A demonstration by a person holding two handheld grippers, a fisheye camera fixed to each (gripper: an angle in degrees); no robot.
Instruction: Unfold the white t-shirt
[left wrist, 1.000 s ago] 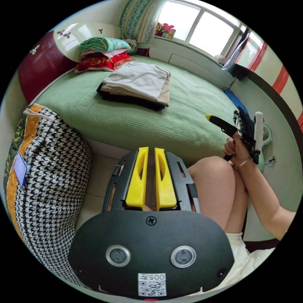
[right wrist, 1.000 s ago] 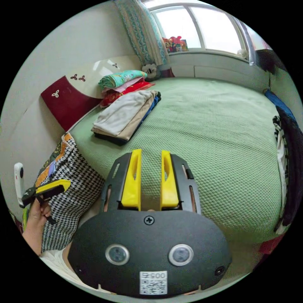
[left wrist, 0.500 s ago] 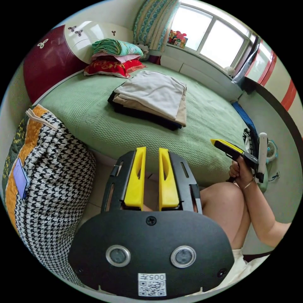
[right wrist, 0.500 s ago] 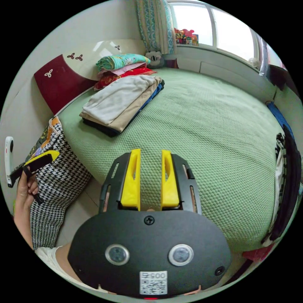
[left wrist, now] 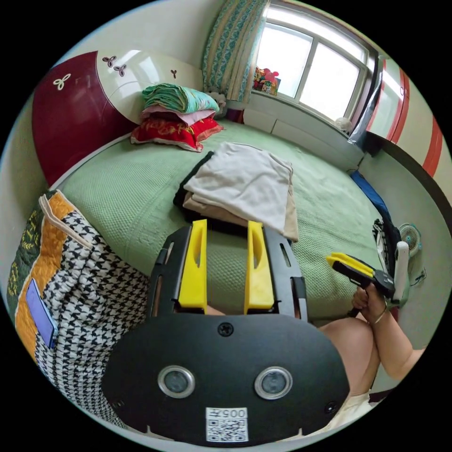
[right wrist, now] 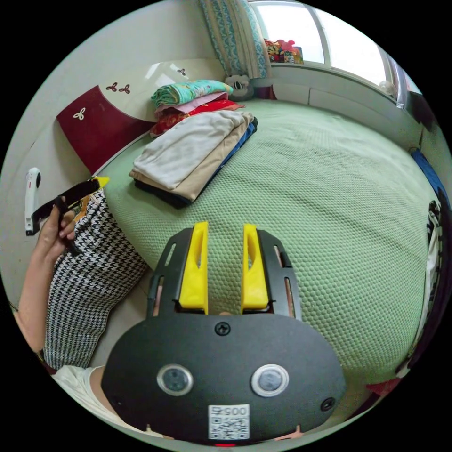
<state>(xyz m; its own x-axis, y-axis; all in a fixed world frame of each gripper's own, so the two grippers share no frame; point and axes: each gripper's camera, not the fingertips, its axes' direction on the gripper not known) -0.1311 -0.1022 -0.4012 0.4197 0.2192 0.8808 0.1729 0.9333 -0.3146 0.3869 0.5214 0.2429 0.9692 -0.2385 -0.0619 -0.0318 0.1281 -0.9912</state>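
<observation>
Our left gripper (left wrist: 227,270) has its jaws apart and empty; the white t-shirt (left wrist: 245,186) tops the folded pile (left wrist: 226,221) just ahead. Our right gripper (right wrist: 225,270) is parted too, the pile ahead-left. We should pinch only the top layer.

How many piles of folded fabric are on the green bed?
2: a clothes stack topped by the white t-shirt mid-bed, and a bedding pile by the headboard. More may be hidden.

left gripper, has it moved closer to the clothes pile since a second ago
Yes. In the right gripper view the left gripper has risen from low beside the houndstooth bag to above its top, nearer the clothes pile. Its jaws are parted.
</observation>
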